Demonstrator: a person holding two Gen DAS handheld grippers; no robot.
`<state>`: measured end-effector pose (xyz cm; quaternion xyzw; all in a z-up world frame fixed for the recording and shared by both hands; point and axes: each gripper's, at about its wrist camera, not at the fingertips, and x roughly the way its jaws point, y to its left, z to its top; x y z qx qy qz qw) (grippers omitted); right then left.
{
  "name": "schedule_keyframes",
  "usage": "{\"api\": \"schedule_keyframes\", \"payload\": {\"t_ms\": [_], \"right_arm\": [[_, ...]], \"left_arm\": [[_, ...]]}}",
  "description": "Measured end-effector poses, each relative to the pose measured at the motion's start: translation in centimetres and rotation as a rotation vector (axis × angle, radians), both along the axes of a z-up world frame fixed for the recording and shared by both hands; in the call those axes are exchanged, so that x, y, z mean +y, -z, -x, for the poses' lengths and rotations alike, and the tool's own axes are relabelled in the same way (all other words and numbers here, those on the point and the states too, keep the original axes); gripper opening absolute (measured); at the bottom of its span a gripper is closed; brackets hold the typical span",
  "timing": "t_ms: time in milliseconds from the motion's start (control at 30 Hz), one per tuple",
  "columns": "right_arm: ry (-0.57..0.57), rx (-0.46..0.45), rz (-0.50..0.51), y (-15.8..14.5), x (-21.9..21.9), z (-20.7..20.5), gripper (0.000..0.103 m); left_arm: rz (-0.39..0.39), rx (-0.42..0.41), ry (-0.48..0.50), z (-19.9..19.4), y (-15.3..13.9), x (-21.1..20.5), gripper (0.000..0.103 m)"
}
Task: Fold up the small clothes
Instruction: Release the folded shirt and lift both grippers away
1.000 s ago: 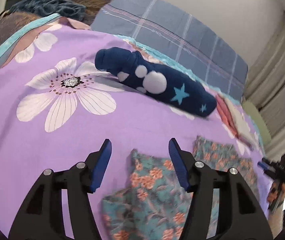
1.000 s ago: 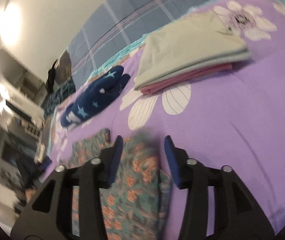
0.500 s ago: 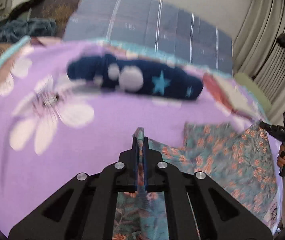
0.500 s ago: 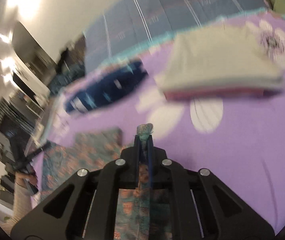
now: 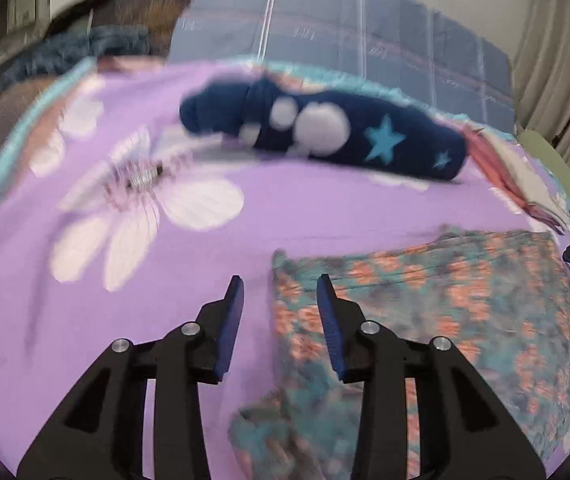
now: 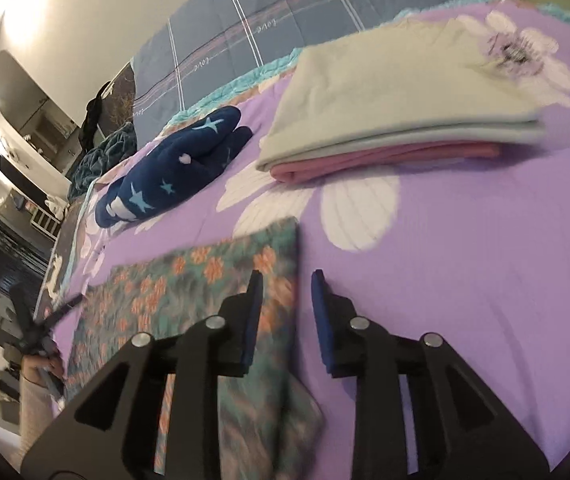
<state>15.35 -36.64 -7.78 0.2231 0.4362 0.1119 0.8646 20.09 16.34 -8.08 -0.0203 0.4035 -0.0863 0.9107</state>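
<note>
I have both grippers low over the purple bedspread printed with large white flowers (image 5: 325,216), and both are released. The left gripper (image 5: 279,296) has its blue pads apart, the jaws having just been opening; the near left corner of the teal cloth with orange flowers (image 5: 465,312) lies just under and beside the right-hand pad, but neither pad presses on it. The right gripper (image 6: 285,292) is likewise parted, its jaws having just been opening, with the cloth's right edge (image 6: 213,280) running beneath the gap; nothing is pinched.

The floral cloth lies flat as a folded rectangle on the bedspread's near side, spanning from one gripper to the other. Beyond it, toward the far edge, lies a rolled dark-blue fleece garment with pale stars and white spots (image 5: 325,132). To the right of that sits a neat stack of folded pale green cloth over pink cloth (image 6: 397,108). Behind the bedspread's teal border lies a blue checked quilt (image 6: 285,12).
</note>
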Motion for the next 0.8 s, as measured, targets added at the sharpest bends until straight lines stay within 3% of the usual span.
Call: {"api": "schedule_keyframes", "payload": {"t_ms": [133, 200, 333, 433, 633, 800], "right_arm": [[-0.012, 0.016, -0.033, -0.5, -1.7, 2.2, 0.021], [-0.029, 0.032, -0.054, -0.4, -2.3, 3.0, 0.020], [-0.081, 0.061, -0.094, 0.2, -2.8, 3.8, 0.020], [-0.112, 0.051, -0.162, 1.2, -2.9, 4.2, 0.024], [-0.180, 0.067, -0.214, 2.0, -3.9, 5.1, 0.025], [-0.212, 0.083, -0.243, 2.4, -4.1, 5.3, 0.025]], "left_arm": [[0.021, -0.065, 0.180, 4.9, -3.4, -5.6, 0.039], [0.009, -0.070, 0.321, 8.0, -3.9, -10.9, 0.044], [0.038, -0.039, 0.590, 14.4, -2.9, -21.4, 0.049], [0.024, -0.014, 0.720, 18.3, -1.5, -27.5, 0.061], [-0.136, -0.028, 0.810, 22.9, 0.7, -34.9, 0.072], [-0.316, -0.086, 0.769, 23.8, 2.1, -38.2, 0.074]]}}
